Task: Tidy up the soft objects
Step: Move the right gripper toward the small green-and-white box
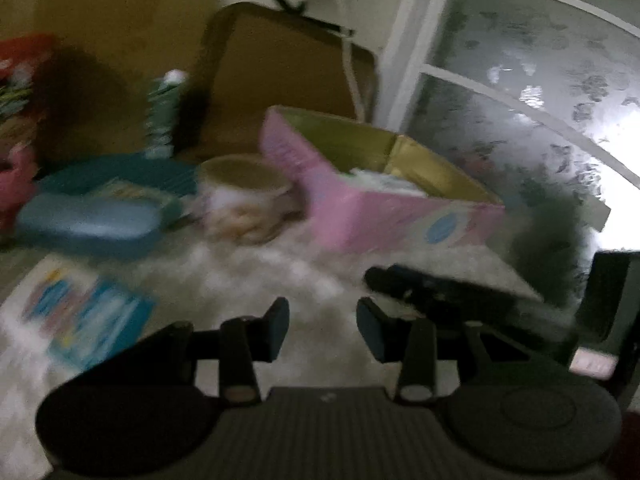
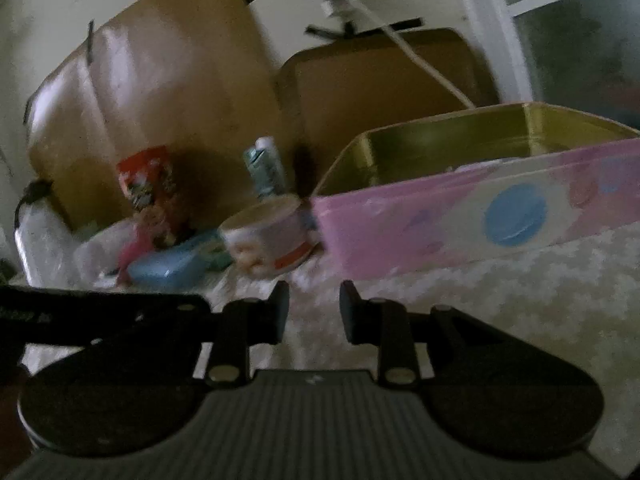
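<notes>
Both the left gripper (image 1: 322,330) and right gripper (image 2: 314,312) stand narrowly parted and empty; the pink box (image 1: 384,216), probably the goal, lies ahead-right.

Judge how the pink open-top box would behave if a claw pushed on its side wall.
The pink box looks like thin cardboard, so its wall would probably flex rather than resist. Only a little white material shows inside, so it seems light and would likely slide. The pale fuzzy surface under it may drag, so a high push might tip it.
</notes>
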